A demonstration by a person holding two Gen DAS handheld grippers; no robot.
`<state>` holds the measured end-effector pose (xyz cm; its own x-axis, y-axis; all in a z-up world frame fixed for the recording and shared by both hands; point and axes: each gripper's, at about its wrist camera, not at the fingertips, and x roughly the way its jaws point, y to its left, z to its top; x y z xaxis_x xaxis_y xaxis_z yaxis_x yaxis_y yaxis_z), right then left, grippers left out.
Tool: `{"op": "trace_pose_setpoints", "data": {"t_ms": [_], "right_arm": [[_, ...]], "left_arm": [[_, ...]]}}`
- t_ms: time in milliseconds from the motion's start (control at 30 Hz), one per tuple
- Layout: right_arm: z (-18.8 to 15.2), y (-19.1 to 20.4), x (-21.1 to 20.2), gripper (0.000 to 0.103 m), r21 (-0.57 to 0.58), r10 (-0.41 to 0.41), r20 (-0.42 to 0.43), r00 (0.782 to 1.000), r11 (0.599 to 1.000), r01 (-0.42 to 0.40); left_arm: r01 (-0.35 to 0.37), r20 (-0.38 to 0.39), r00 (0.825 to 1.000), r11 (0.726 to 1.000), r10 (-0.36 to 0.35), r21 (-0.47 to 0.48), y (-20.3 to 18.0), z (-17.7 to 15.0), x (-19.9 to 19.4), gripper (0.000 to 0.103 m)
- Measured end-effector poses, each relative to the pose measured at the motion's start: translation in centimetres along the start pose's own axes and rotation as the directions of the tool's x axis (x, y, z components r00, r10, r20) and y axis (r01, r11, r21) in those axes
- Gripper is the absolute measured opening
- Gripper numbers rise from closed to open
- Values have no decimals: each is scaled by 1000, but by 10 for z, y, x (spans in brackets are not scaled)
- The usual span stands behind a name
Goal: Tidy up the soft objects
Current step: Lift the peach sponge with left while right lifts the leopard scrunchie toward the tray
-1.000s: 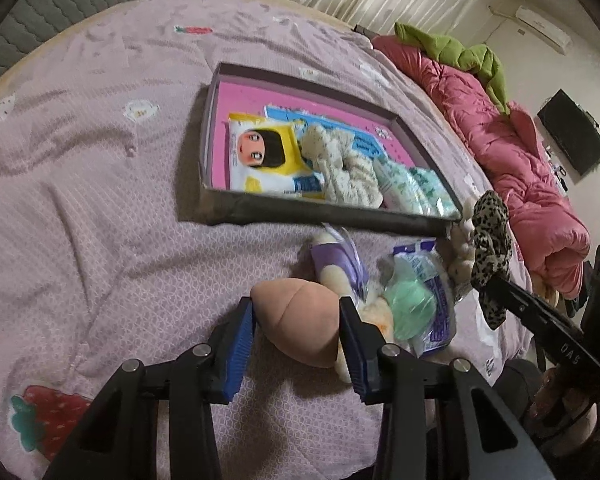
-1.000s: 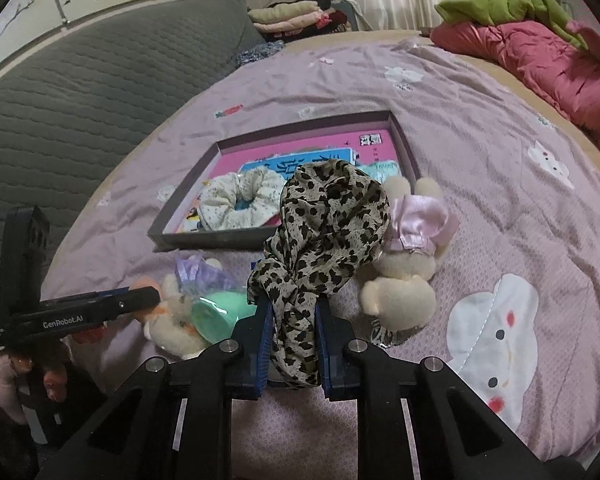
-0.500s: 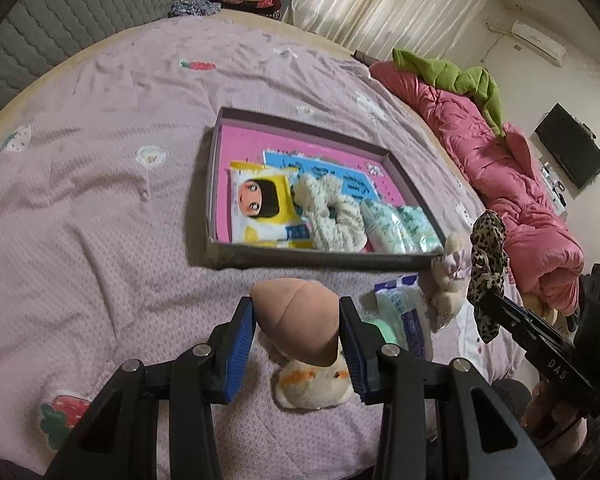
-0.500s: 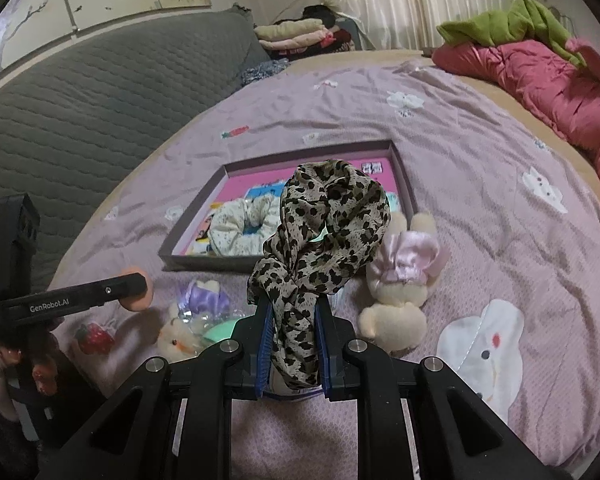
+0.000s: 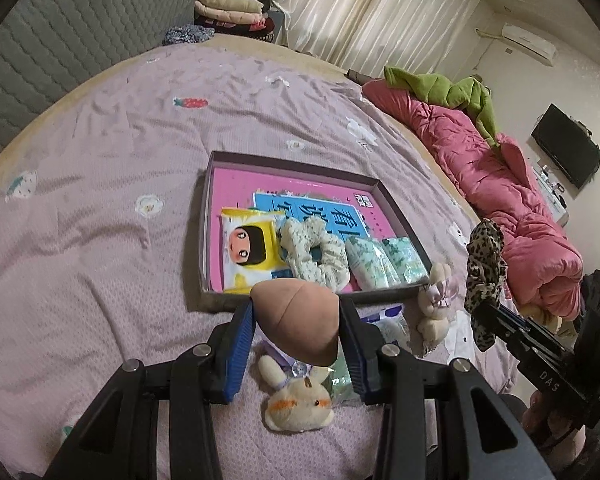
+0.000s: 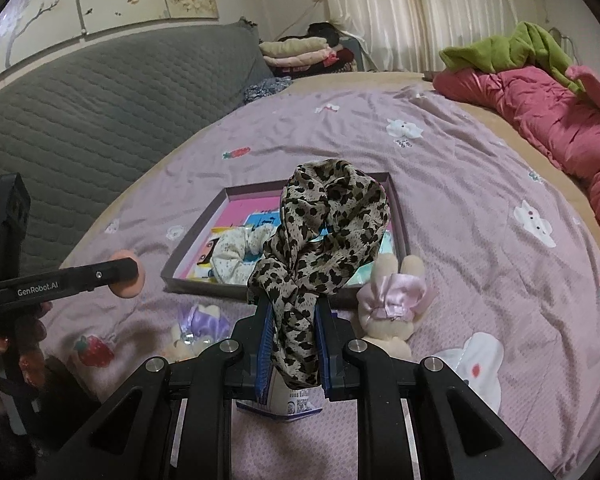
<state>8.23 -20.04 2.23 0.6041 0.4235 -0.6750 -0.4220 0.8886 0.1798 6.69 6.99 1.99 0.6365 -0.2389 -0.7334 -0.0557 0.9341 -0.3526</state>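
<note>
Two scrunchies: leopard (image 6: pixel 332 232), floral (image 5: pixel 314 254). Two plush bunnies (image 5: pixel 298 406) (image 6: pixel 392 304). One peach sponge (image 5: pixel 296 322). One tray (image 5: pixel 296 164).

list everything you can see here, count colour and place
tray: 1, grey rim, pink inside, mid bed
wipes pack: 1, yellow, in tray
floral scrunchie: 1, cream, in tray
tissue packs: 2, mint, tray's right corner
sponge: 1, peach, between left gripper's pads
leopard scrunchie: 1, tan and black, in right gripper
bow bunny: 1, cream, pink bow, beside tray
blush bunny: 1, cream, under left gripper
quilt: 1, pink, bed's far side
left gripper: black, blue pads
right gripper: black, blue pads
</note>
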Motion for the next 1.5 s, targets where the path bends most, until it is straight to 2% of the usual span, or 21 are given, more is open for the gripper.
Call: {"op": "trace_pose_setpoints", "data": {"t_ms": [267, 467, 967, 1500], "right_arm": [[13, 1, -1, 19, -19, -11, 26, 1000, 1000, 12], [22, 2, 5, 20, -26, -14, 34, 999, 1000, 15], [46, -4, 26, 20, -25, -24, 56, 998, 999, 26], [52, -9, 49, 20, -24, -53, 36, 998, 998, 54]], "left_arm": [[-42, 26, 999, 998, 41, 42, -8, 12, -1, 42], [-62, 22, 998, 997, 62, 39, -6, 21, 7, 42], [-105, -39, 994, 994, 105, 21, 9, 31, 49, 42], [-137, -106, 985, 991, 136, 1, 27, 33, 83, 42]]}}
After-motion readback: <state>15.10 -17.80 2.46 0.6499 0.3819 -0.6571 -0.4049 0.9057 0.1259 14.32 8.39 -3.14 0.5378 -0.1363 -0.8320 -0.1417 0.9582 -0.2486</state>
